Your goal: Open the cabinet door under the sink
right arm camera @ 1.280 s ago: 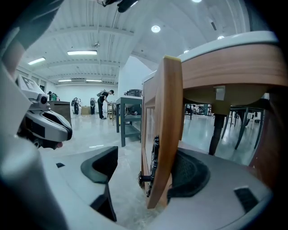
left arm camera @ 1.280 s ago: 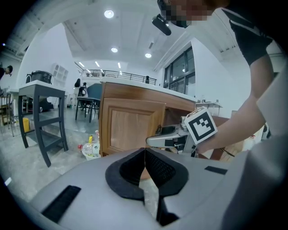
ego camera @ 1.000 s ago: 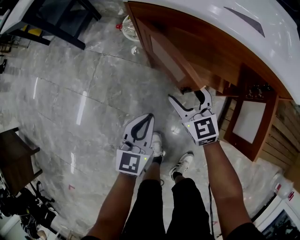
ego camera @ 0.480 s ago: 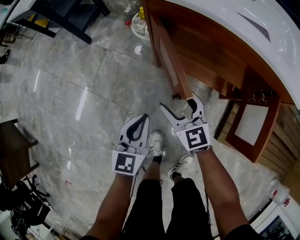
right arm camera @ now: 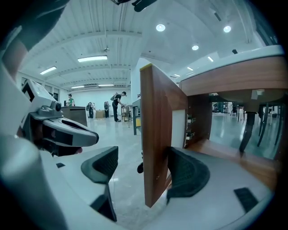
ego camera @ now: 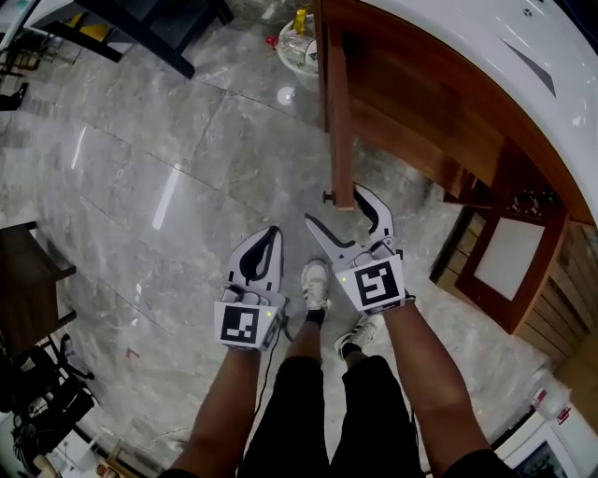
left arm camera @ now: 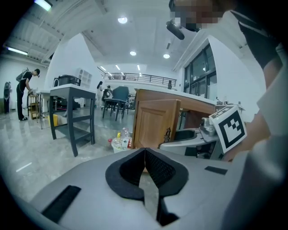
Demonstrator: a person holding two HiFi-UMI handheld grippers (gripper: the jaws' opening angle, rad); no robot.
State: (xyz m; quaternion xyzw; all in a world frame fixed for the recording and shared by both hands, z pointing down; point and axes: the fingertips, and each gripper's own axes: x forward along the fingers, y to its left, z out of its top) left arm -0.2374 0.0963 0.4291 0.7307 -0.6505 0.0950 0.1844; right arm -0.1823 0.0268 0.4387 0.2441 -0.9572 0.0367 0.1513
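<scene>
The wooden cabinet door (ego camera: 337, 112) under the white counter (ego camera: 486, 65) stands swung out, edge-on to me, its dark knob (ego camera: 326, 197) on the left face. My right gripper (ego camera: 334, 207) is open, and the door's free edge sits between its jaws. In the right gripper view the door (right arm camera: 157, 117) fills the gap of the right gripper (right arm camera: 144, 156). The right pad (right arm camera: 186, 173) lies against the inner face. The left pad (right arm camera: 102, 164) stands clear of the knob (right arm camera: 140, 167). My left gripper (ego camera: 270, 233) hangs shut and holds nothing, left of the door (left arm camera: 155, 123).
A second cabinet door (ego camera: 505, 250) stands open at the right. A white bucket with bottles (ego camera: 301, 45) sits on the floor beyond the door, with a dark trolley (ego camera: 140, 23) at the far left. A brown table (ego camera: 28, 285) is at my left. My shoes (ego camera: 315, 283) are below the grippers.
The door has swung further out, from angled to edge-on, and my right gripper has come back and left with it. The left gripper has stayed shut, shifting slightly.
</scene>
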